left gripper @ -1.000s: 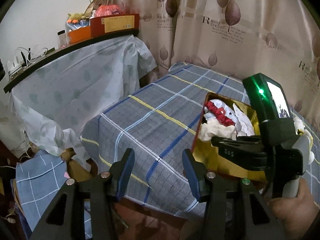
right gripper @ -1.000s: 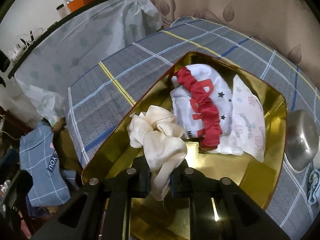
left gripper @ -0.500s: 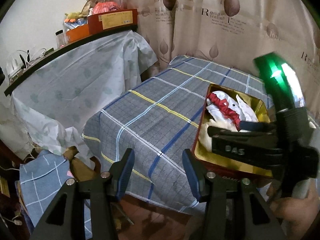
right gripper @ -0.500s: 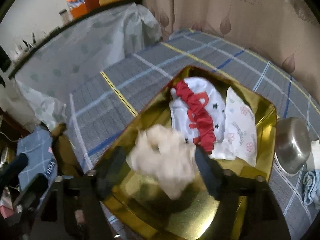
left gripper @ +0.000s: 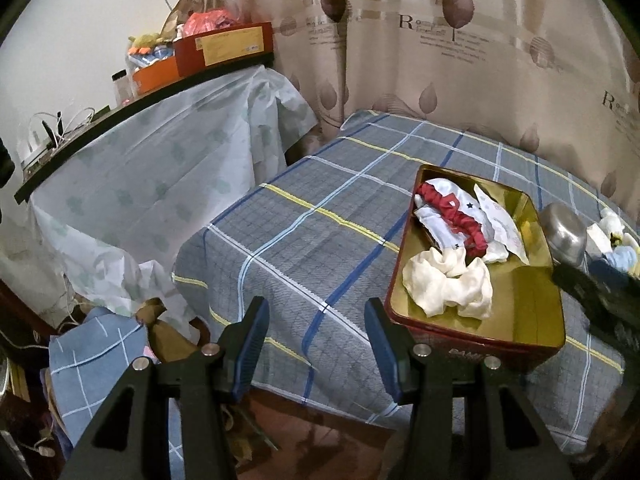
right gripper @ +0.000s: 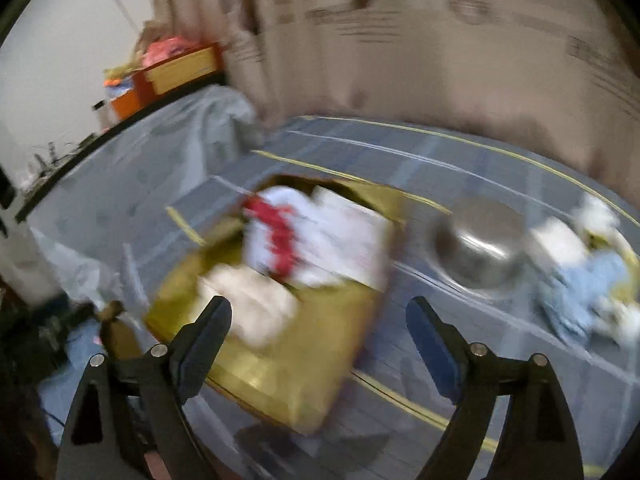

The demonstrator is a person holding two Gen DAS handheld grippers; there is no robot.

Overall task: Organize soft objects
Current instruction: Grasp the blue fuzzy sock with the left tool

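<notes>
At the far left we keep our left gripper (left gripper: 316,344) spread wide and empty, hanging off the near edge of the grey plaid-covered table (left gripper: 312,240), with nothing soft lying between its jaws. Moving right, the gold-lined rectangular tin with red outer walls (left gripper: 532,312) sits with its long axis running away from us; the cream satin scrunchie (left gripper: 448,282) lies in its near end, and the white garment with red ruffled trim (left gripper: 452,216) fills the far end. Our right gripper (right gripper: 318,342) is also spread and empty, poised above the tin's near right side. Further right stands the upturned steel bowl (right gripper: 480,246), and beyond it the heap of pale blue and white soft pieces (right gripper: 580,280) on the cloth, its detail blurred. We judge that heap lies right of the right gripper, so this hand is nearer for the next pick.
</notes>
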